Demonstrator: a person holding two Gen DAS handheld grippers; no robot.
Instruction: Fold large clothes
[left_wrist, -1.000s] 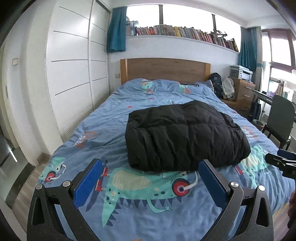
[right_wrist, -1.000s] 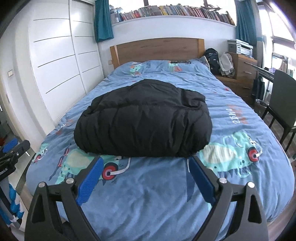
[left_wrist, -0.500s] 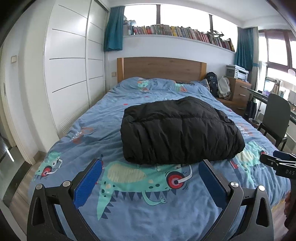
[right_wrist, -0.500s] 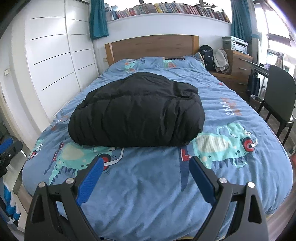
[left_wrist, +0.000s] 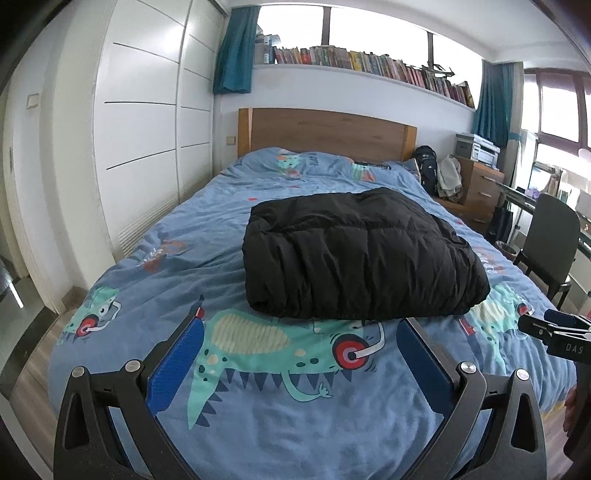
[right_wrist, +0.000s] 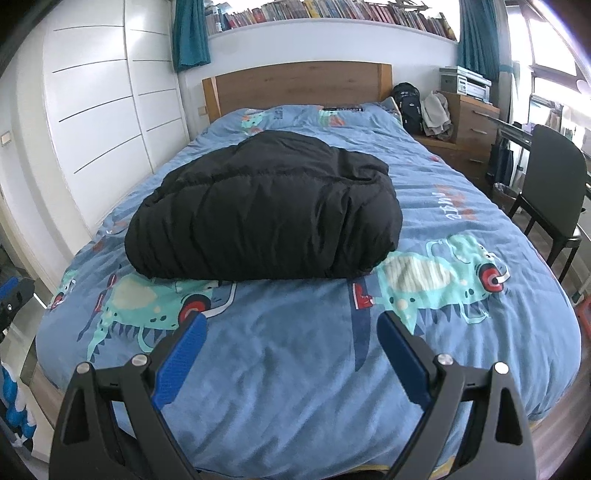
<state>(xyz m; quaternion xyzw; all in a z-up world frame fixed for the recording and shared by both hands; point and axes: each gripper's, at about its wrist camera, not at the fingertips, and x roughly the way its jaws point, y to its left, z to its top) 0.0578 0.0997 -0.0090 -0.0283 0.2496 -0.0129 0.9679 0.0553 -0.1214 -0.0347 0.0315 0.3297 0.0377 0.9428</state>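
Both grippers hover level over the foot of the bed (left_wrist: 155, 258), fingers spread wide and holding nothing: the left gripper (left_wrist: 301, 325) and the right gripper (right_wrist: 291, 319). A folded black puffer jacket (left_wrist: 354, 258) lies mid-bed on the blue dinosaur-print duvet (right_wrist: 314, 350), well apart from both. Behind stand a wooden headboard (left_wrist: 328, 129), white wardrobe (left_wrist: 144, 129), bookshelf (left_wrist: 369, 62) and dark chair (right_wrist: 554, 177).

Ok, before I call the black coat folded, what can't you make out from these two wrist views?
- Black coat: sleeves, hood and zip are tucked inside the bundle in both views.
- Its far edge and underside: hidden by its own bulk.
- Dark flat item near the headboard: too small to identify.
- Right gripper: in the left wrist view only the tip shows at the right edge.
- Left gripper: open, nothing between its fingers.
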